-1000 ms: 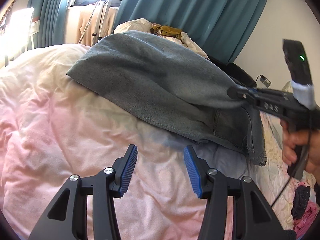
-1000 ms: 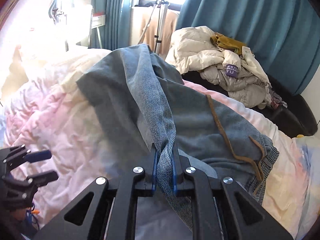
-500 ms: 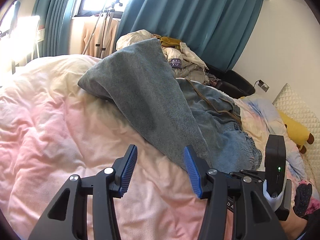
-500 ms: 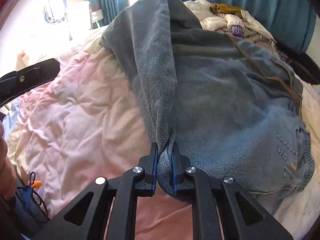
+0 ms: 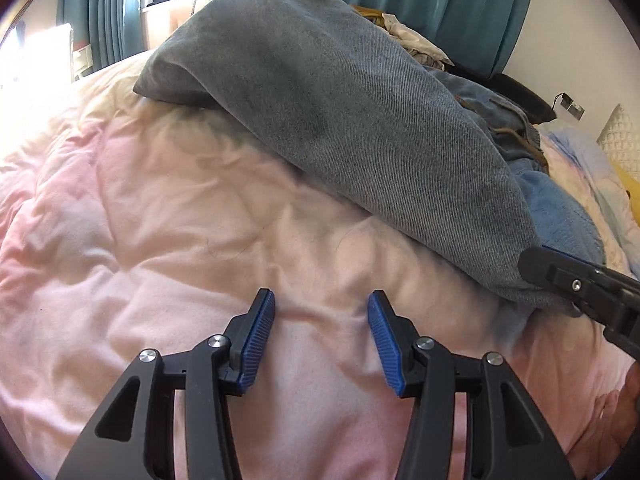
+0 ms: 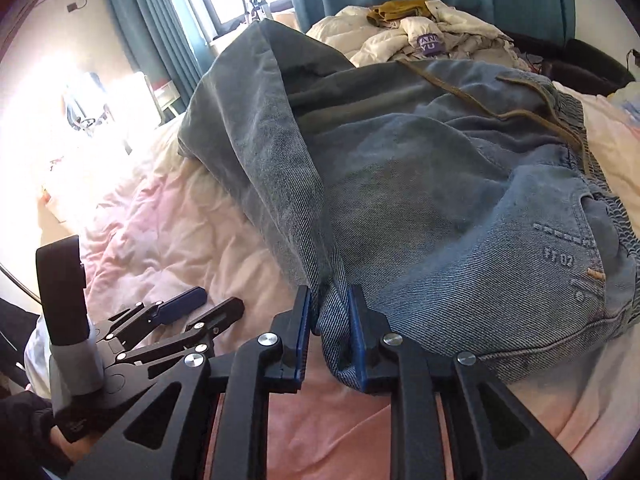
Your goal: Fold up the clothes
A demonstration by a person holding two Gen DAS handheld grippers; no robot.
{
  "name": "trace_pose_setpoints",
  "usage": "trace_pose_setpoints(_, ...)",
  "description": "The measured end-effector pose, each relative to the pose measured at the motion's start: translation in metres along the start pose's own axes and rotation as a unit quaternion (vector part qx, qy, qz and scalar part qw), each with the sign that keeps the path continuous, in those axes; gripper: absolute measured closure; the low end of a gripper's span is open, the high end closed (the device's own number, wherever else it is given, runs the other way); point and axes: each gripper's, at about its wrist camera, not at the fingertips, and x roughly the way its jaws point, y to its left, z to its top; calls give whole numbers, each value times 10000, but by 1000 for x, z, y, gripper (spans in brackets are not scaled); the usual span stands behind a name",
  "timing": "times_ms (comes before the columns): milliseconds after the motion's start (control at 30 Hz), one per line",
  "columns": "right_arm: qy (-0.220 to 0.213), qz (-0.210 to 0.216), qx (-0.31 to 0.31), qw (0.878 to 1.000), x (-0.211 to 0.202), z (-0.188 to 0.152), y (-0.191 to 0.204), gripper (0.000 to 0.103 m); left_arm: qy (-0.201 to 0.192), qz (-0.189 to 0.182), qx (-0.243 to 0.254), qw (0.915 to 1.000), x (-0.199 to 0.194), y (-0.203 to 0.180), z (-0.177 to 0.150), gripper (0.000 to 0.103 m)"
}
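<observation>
With the right gripper jaws just easing apart around the bunched hem of the jeans doubled over on the bed's pink duvet, and the left gripper open and empty, the leg may slump askew.

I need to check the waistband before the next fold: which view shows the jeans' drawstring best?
The right wrist view: the brown drawstring runs in plain sight across the jeans toward the gathered waistband. In the left wrist view the folded-over leg hides most of that area; only a short bit of the drawstring shows.
</observation>
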Motion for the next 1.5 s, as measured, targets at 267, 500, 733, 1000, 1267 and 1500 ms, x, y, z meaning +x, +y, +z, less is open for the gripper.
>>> trace_pose_setpoints(267,258,-56,294,9992,21,0,-15,84,-91,28,52,9999,7,-2,-6,40)
trace_pose_setpoints(500,211,-158,149,9995,19,0,-11,84,-117,-160,2,9998,6,2,-9,35)
trace_pose_setpoints(733,239,-262,18,9994,19,-1,-6,84,-82,-53,86,9999,6,-1,-10,34)
trace_pose_setpoints(1000,247,-291,-9,9993,13,0,-2,84,-73,-64,83,9999,5,0,-12,34)
trace_pose_setpoints(1267,228,-272,14,9994,6,2,-1,84,-74,-60,82,9999,4,2,-13,34)
trace_pose_setpoints(1500,232,-225,56,9995,1,5,0,84,-74,-59,87,9999,5,1,-12,34)
